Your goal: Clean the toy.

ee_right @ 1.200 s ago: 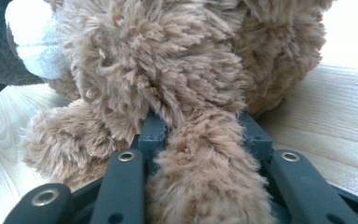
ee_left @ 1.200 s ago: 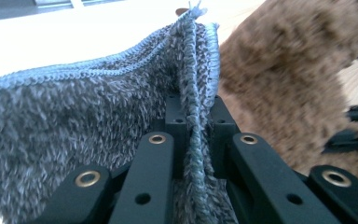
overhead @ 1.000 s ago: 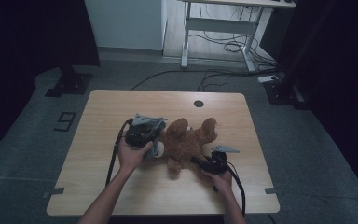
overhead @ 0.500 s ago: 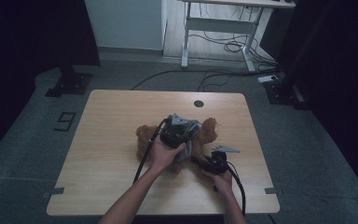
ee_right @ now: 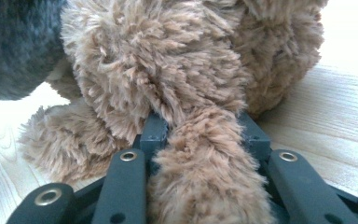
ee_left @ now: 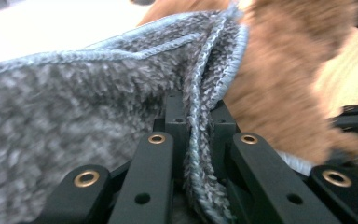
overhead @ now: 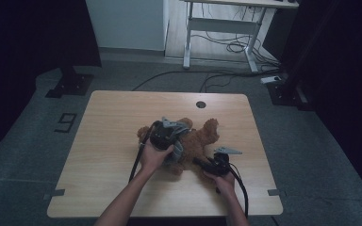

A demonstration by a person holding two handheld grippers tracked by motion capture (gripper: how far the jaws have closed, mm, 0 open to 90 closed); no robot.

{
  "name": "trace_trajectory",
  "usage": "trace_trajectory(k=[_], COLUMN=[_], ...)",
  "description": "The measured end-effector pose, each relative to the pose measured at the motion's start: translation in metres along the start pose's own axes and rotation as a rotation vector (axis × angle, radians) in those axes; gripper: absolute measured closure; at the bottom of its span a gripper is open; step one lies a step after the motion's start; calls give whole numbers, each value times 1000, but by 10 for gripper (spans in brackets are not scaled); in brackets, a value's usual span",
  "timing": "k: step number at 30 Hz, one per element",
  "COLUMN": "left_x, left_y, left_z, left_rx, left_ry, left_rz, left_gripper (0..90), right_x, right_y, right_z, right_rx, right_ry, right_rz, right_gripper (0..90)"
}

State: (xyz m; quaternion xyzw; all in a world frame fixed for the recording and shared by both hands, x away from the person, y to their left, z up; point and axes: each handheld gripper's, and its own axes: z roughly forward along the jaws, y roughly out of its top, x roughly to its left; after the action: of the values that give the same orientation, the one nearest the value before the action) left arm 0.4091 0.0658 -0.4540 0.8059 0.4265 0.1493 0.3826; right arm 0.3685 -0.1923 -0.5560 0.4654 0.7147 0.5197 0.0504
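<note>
A brown plush teddy bear (overhead: 199, 140) lies on the wooden table (overhead: 113, 122), near its middle. A grey fluffy cloth (overhead: 176, 150) is draped over the bear's body. My left gripper (overhead: 169, 136) sits on top of the bear, shut on a folded edge of the grey cloth (ee_left: 200, 116), with brown fur (ee_left: 279, 84) just behind it. My right gripper (overhead: 202, 162) is at the bear's lower right and is shut on a furry limb of the bear (ee_right: 205, 172). The cloth (ee_right: 14, 46) shows dark at the upper left of the right gripper view.
A round cable hole (overhead: 201, 104) sits near the table's far edge. Black cables (overhead: 136, 160) trail from both grippers toward the near edge. Beyond the table are a white desk frame (overhead: 217, 28), floor cables and dark curtains on both sides.
My left gripper has carried the grey cloth from the bear's left side rightward onto its body. The right gripper has held its place on the bear's limb.
</note>
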Motion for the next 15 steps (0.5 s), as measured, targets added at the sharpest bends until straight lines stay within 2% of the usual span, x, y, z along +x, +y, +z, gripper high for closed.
trace_trajectory(k=[1,2,4,9,13,15], left_x=[0,13,21,36,44,50], left_y=[0,-7,-11,-15,-22,-26], left_z=[0,-7,-18,-41,-48,-55], left_rx=[0,-9,-3,-28,-38,-36], left_ry=[0,-14,-12,10,14,34], left_rz=[0,-28,0,-19,-33,-39], left_gripper=[824,825,828,828,829,829], right_x=[0,0,1,1,1,2], right_y=[0,0,0,0,0,0], right_z=[0,0,0,1,1,1], right_rx=[3,1,3,7,6,5], right_ry=[0,-1,0,2,-1,-4], right_rz=[-3,-5,-5,-6,-6,-10], right_gripper=[633,633,632,632,632,633])
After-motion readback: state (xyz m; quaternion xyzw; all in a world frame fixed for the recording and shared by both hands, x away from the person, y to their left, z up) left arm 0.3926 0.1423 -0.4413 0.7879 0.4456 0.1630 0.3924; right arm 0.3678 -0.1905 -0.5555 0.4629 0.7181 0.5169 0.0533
